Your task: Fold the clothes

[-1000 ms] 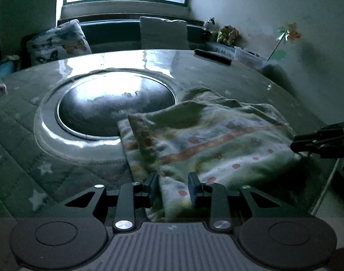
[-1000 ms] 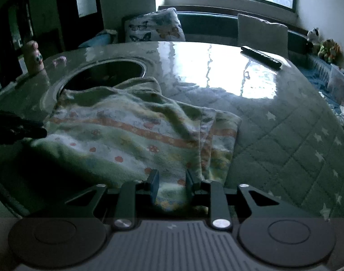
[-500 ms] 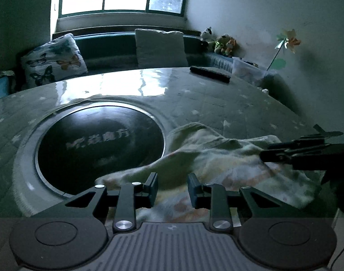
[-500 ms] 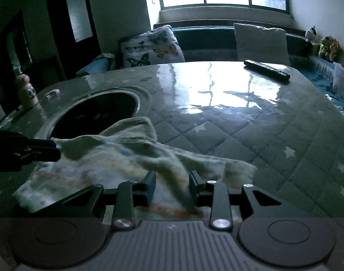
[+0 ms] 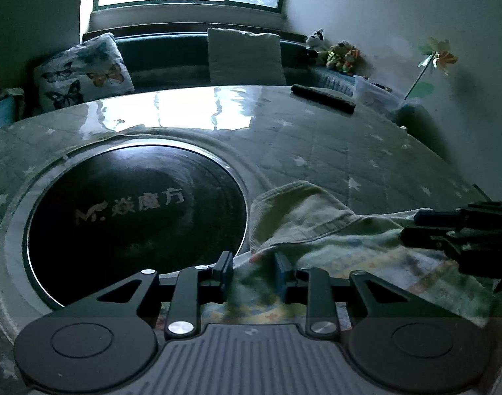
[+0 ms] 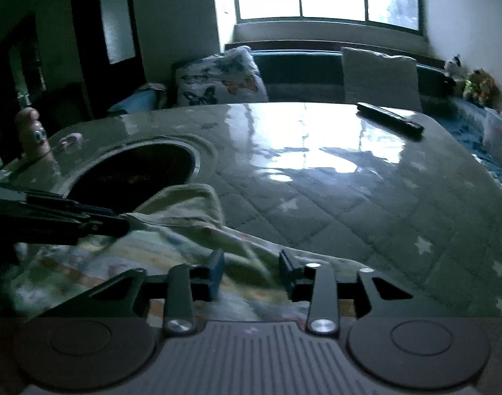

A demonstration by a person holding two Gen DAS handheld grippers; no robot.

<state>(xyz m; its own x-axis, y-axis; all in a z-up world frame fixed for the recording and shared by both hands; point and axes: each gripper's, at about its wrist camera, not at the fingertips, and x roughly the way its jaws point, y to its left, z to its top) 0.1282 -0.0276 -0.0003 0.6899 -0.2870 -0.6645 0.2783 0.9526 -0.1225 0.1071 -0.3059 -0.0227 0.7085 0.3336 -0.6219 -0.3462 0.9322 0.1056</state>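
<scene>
Garment is a soft, light printed knit, lying bunched on the near part of the quilted table, at 3 o'clock from the dark round inset; it'll sag, so I'd grip its hems. Loads of clear table toward 12, with the remote far off. Left gripper and right gripper both have fingers apart with cloth between them, not pinching.

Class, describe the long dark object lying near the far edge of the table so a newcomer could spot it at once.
Start at the quilted, star-patterned table and look toward its far edge, below the white cushion on the bench. There lies the remote control, a slim black bar lying flat. It is the only dark, rigid item there; the patterned garment lies at the near edge.
</scene>
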